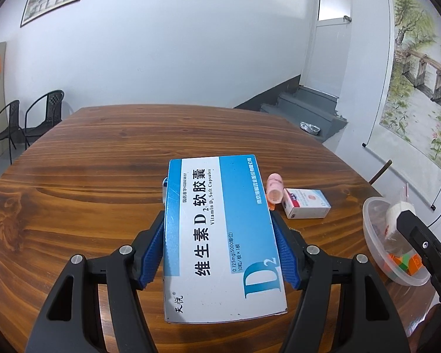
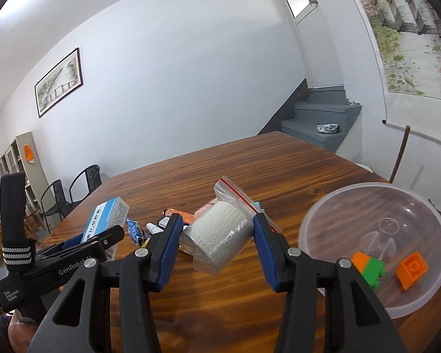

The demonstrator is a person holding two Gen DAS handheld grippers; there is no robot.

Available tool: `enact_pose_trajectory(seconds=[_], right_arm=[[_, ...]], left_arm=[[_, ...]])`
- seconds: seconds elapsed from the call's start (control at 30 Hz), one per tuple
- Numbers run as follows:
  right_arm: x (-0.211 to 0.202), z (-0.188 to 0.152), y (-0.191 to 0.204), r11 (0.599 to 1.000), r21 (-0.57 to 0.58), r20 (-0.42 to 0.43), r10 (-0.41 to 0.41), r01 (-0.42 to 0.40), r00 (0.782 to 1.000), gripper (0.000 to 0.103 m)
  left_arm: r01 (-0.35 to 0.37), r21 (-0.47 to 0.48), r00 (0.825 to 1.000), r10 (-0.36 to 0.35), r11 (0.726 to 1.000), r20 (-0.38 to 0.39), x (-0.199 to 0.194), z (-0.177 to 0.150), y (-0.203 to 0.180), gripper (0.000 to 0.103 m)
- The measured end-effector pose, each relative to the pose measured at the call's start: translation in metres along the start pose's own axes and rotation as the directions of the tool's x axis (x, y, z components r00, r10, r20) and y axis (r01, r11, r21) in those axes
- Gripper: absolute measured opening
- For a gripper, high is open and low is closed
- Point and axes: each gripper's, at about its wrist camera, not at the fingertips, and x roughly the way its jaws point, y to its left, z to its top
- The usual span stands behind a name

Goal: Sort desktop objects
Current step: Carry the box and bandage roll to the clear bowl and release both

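My left gripper (image 1: pixel 219 220) is shut on a blue-and-white vitamin D2 medicine box (image 1: pixel 220 235) and holds it above the wooden table (image 1: pixel 103 158); the box also shows in the right wrist view (image 2: pixel 104 220). My right gripper (image 2: pixel 216 226) is shut on a white gauze roll in a zip bag (image 2: pixel 217 235), held over the table. A clear plastic bowl (image 2: pixel 376 247) to its right holds orange and green toy bricks (image 2: pixel 370 267). The left gripper (image 2: pixel 82 247) is to the left of the right one.
A pink bottle (image 1: pixel 274 189) and a small white medicine box (image 1: pixel 307 203) lie on the table right of the held box. Small tubes and packets (image 2: pixel 161 223) lie behind the right gripper. Chairs (image 1: pixel 29 123) stand at the far left, stairs (image 1: pixel 305 108) behind the table.
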Motion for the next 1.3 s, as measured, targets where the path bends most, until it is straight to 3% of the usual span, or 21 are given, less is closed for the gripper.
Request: enact_pose_trajectory(seconds=[0.17, 0.3, 0.73, 0.9, 1.03, 1.3], right_arm=[[-0.015, -0.001, -0.021, 0.999, 0.027, 0.019, -0.030, 0.030, 0.999, 0.053], [-0.033, 0.001, -0.040, 0.995, 0.046, 0.044, -0.088, 0.086, 0.995, 0.053], [-0.056, 0.003, -0.104, 0.955, 0.116, 0.055, -0.279, 0.272, 0.959, 0.053], [-0.058, 0.001, -0.126, 0.938, 0.150, 0.034, -0.322, 0.314, 0.946, 0.053], [-0.058, -0.001, -0.137, 0.926, 0.164, 0.023, -0.348, 0.340, 0.937, 0.053], [-0.052, 0.000, -0.156, 0.908, 0.191, -0.002, -0.379, 0.373, 0.925, 0.054]], left_arm=[[0.034, 0.024, 0.999, -0.034, 0.999, -0.007, -0.001, -0.001, -0.024, 0.070], [0.102, 0.067, 0.995, -0.101, 0.993, -0.023, 0.000, -0.005, -0.050, 0.070], [0.274, 0.196, 0.960, -0.254, 0.941, -0.122, 0.009, -0.004, -0.128, 0.070], [0.347, 0.217, 0.934, -0.315, 0.913, -0.169, 0.017, 0.002, -0.157, 0.070], [0.372, 0.279, 0.924, -0.324, 0.885, -0.203, 0.027, 0.003, -0.185, 0.070], [0.463, 0.279, 0.878, -0.393, 0.841, -0.273, 0.047, 0.003, -0.213, 0.071]])
